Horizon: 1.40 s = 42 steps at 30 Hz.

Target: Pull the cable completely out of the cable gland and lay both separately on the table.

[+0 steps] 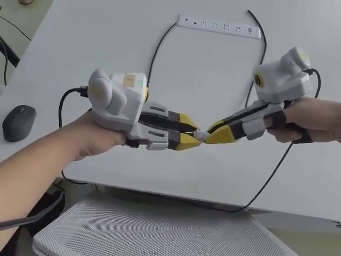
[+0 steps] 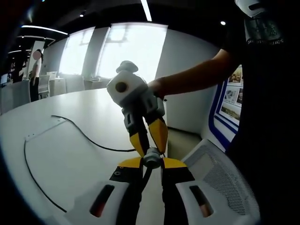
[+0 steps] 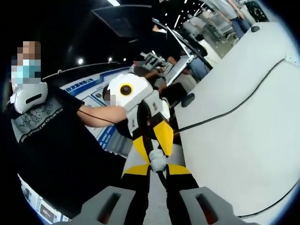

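A small pale cable gland hangs in the air above the white table's near edge, pinched between two yellow-tipped grippers that meet tip to tip. My left gripper comes in from the left and is shut on the cable gland. My right gripper comes in from the right, shut on the short black cable that leaves the gland and runs back between its jaws. A dark length of cable also runs between the left jaws. How deep the cable sits in the gland is hidden.
A white power strip lies at the table's far side, with black cords looping across the top. A grey mouse rests at the left. A mesh chair stands below the near edge.
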Motion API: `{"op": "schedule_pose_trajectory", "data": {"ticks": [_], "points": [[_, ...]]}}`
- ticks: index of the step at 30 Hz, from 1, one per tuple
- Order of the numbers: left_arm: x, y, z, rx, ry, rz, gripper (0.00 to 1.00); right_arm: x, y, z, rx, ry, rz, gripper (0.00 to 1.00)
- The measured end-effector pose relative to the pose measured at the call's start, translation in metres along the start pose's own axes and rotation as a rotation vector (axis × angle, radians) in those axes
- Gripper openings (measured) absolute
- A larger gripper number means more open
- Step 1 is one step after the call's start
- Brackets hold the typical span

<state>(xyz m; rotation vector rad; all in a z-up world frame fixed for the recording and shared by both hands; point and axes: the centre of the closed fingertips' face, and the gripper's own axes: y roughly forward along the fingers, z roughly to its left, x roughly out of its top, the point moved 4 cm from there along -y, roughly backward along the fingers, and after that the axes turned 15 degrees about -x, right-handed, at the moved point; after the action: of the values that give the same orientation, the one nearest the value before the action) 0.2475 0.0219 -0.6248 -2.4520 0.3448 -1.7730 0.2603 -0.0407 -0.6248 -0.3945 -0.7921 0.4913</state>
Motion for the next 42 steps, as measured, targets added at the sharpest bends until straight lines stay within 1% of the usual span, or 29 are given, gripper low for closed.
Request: {"op": "schedule_pose_trajectory", "data": {"ticks": [2, 5, 7, 8, 10, 11, 12, 14, 15, 16, 17, 18, 21, 22, 24, 25, 26, 28, 32, 34, 37, 39, 41, 42], "points": [[0.0, 0.0, 0.0, 0.002, -0.007, -0.001, 0.14, 0.001, 0.0, 0.002, -0.034, -0.049, -0.001, 0.07], [0.0, -0.001, 0.0, 0.003, -0.034, -0.011, 0.14, 0.002, 0.0, 0.006, -0.11, -0.151, -0.009, 0.06], [-0.001, -0.002, 0.001, 0.003, -0.051, -0.018, 0.14, 0.002, 0.0, 0.008, -0.169, -0.219, -0.017, 0.06], [-0.001, -0.002, 0.001, 0.003, -0.065, -0.023, 0.14, 0.002, 0.0, 0.009, -0.207, -0.262, -0.021, 0.06], [-0.002, -0.002, 0.001, 0.004, -0.076, -0.026, 0.14, 0.001, 0.0, 0.011, -0.259, -0.346, -0.03, 0.06], [-0.002, -0.001, 0.001, 0.004, -0.081, -0.029, 0.14, 0.0, 0.001, 0.013, -0.295, -0.387, -0.032, 0.06], [-0.003, -0.001, 0.001, 0.004, -0.086, -0.032, 0.14, -0.001, 0.001, 0.014, -0.327, -0.413, -0.037, 0.06], [-0.003, -0.001, 0.0, 0.001, -0.098, -0.039, 0.14, -0.002, 0.001, 0.016, -0.366, -0.486, -0.046, 0.06], [-0.004, 0.0, 0.0, -0.001, -0.103, -0.044, 0.14, -0.003, 0.001, 0.017, -0.386, -0.51, -0.048, 0.06], [-0.004, 0.0, 0.0, -0.002, -0.111, -0.048, 0.14, -0.004, 0.001, 0.017, -0.405, -0.511, -0.043, 0.06], [-0.005, 0.001, 0.0, -0.002, -0.119, -0.049, 0.14, -0.005, 0.001, 0.018, -0.437, -0.547, -0.049, 0.06], [-0.005, 0.001, 0.0, -0.006, -0.124, -0.052, 0.14, -0.005, 0.001, 0.018, -0.45, -0.579, -0.046, 0.06], [-0.005, 0.003, -0.001, -0.01, -0.131, -0.05, 0.15, -0.009, 0.001, 0.021, -0.504, -0.638, -0.048, 0.06], [-0.006, 0.003, -0.001, -0.014, -0.142, -0.05, 0.15, -0.01, 0.002, 0.021, -0.51, -0.652, -0.051, 0.06], [-0.005, 0.003, -0.001, -0.011, -0.146, -0.055, 0.15, -0.009, 0.001, 0.02, -0.544, -0.694, -0.069, 0.06], [-0.005, 0.003, 0.0, -0.009, -0.148, -0.058, 0.15, -0.008, 0.0, 0.019, -0.566, -0.732, -0.083, 0.06], [-0.004, 0.002, 0.001, -0.008, -0.154, -0.063, 0.15, -0.007, 0.0, 0.019, -0.572, -0.75, -0.086, 0.06], [-0.004, 0.001, 0.003, -0.004, -0.169, -0.07, 0.15, -0.007, 0.001, 0.018, -0.602, -0.802, -0.087, 0.06], [-0.004, 0.001, 0.004, 0.0, -0.181, -0.074, 0.15, -0.007, 0.001, 0.013, -0.629, -0.847, -0.097, 0.07], [-0.004, 0.0, 0.004, 0.0, -0.184, -0.073, 0.15, -0.008, 0.001, 0.014, -0.636, -0.859, -0.102, 0.07], [-0.003, 0.0, 0.004, 0.001, -0.183, -0.077, 0.15, -0.006, 0.0, 0.013, -0.642, -0.852, -0.124, 0.08], [-0.003, 0.0, 0.004, 0.0, -0.181, -0.074, 0.15, -0.007, 0.0, 0.013, -0.619, -0.786, -0.137, 0.08], [-0.002, 0.0, 0.004, -0.002, -0.174, -0.075, 0.15, -0.005, -0.001, 0.011, -0.612, -0.719, -0.142, 0.09], [-0.002, 0.0, 0.003, -0.005, -0.173, -0.074, 0.15, -0.003, -0.001, 0.014, -0.589, -0.688, -0.156, 0.1]]}}
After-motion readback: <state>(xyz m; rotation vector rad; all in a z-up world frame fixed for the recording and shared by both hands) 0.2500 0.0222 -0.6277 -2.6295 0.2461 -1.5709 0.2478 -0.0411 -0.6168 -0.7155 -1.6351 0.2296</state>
